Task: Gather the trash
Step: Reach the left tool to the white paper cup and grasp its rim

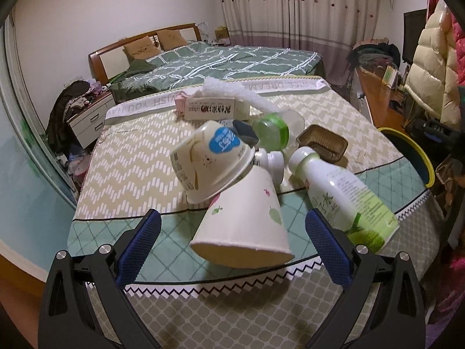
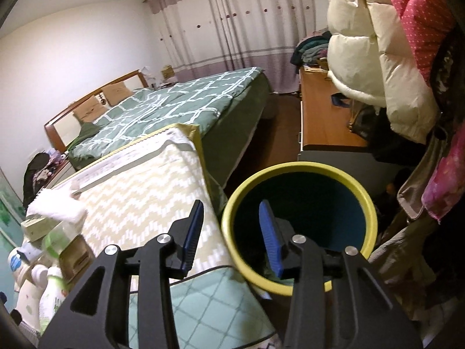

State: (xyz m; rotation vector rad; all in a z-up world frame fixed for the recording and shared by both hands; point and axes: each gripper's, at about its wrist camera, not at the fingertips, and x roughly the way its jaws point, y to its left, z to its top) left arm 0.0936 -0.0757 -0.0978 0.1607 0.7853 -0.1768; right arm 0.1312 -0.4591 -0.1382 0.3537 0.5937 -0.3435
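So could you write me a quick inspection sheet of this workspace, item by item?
Surface: table with a patterned beige and mint cloth, glass edge at the near side.
Job's things: white paper cup with leaf prints lying on its side; cream yogurt tub leaning on it; white and green plastic bottle lying down; brown plastic tray; white carton; yellow-rimmed dark bin beside the table.
Clutter: white crumpled wrapping.
Grippers: left hand-held gripper open around the cup; right hand-held gripper open, empty, over the bin.
Cables: nothing seen.
Surroundings: bed with green quilt, curtains, hanging coats.
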